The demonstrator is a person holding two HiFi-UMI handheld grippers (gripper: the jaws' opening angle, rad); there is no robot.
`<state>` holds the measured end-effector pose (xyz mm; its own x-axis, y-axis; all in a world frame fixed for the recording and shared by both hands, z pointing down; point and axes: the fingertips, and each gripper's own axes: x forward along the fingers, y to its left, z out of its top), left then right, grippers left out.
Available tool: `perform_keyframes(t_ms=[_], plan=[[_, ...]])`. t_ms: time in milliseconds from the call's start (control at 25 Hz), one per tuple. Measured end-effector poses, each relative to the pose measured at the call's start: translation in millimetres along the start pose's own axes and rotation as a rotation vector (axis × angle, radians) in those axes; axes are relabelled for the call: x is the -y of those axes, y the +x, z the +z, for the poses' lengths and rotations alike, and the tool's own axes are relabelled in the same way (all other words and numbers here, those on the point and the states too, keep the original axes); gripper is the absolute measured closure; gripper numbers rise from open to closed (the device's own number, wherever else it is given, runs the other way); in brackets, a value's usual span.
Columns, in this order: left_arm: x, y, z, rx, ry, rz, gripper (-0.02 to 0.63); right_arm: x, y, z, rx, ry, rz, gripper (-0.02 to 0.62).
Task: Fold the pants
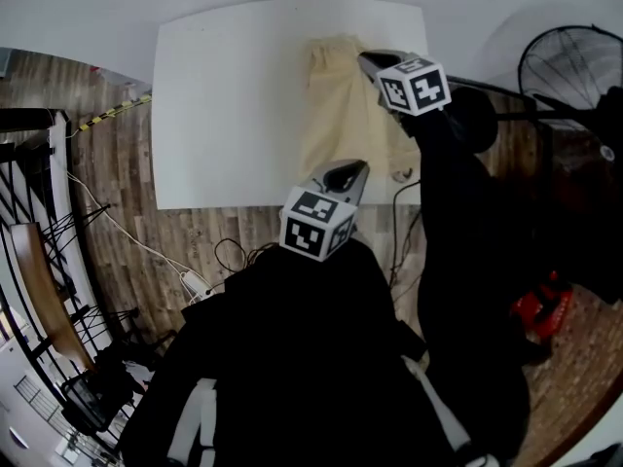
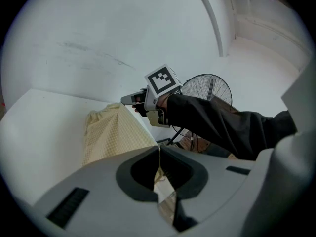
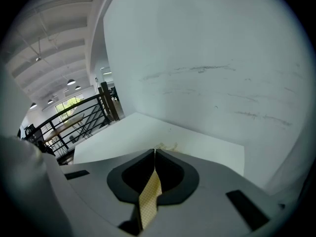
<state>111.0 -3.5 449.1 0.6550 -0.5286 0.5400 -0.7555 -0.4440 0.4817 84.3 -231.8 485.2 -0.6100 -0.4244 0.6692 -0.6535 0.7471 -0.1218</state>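
Pale yellow checked pants (image 1: 341, 115) lie lengthwise on the right part of the white table (image 1: 234, 105). My left gripper (image 1: 343, 175) is at their near end by the table's front edge, shut on a fold of the cloth (image 2: 116, 132). The jaws (image 2: 159, 149) meet with fabric pinched between them. At the far end my right gripper (image 1: 368, 59) is also shut on the pants, and a strip of yellow cloth (image 3: 149, 196) runs down from its closed jaws (image 3: 154, 154). In the left gripper view the right gripper (image 2: 132, 100) holds the cloth's far edge.
A standing fan (image 1: 569, 66) and dark stands are to the right of the table. Cables and a power strip (image 1: 195, 282) lie on the wooden floor in front. A black railing (image 3: 84, 117) is at the left. A white wall rises behind the table.
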Motion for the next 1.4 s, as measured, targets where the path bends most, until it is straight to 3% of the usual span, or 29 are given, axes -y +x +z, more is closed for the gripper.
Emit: perform_keyframes(t_ms=[280,720,1400], plan=[[12.2,55.9,-0.3,-0.053,-0.053,-0.068,0.595,40.7,7.0,-24.4,-0.035,0.027,-0.012,0.584],[22.3,139.3,-22.2,-0.142,-0.203,-0.158,0.594,71.1,25.6,-64.3,-0.113,0.010,0.036,0.584],[22.2,203.0,-63.4,-0.231,-0.296,-0.203,0.594,87.1,46.5,-115.7,-0.171,0.056,0.061,0.584]])
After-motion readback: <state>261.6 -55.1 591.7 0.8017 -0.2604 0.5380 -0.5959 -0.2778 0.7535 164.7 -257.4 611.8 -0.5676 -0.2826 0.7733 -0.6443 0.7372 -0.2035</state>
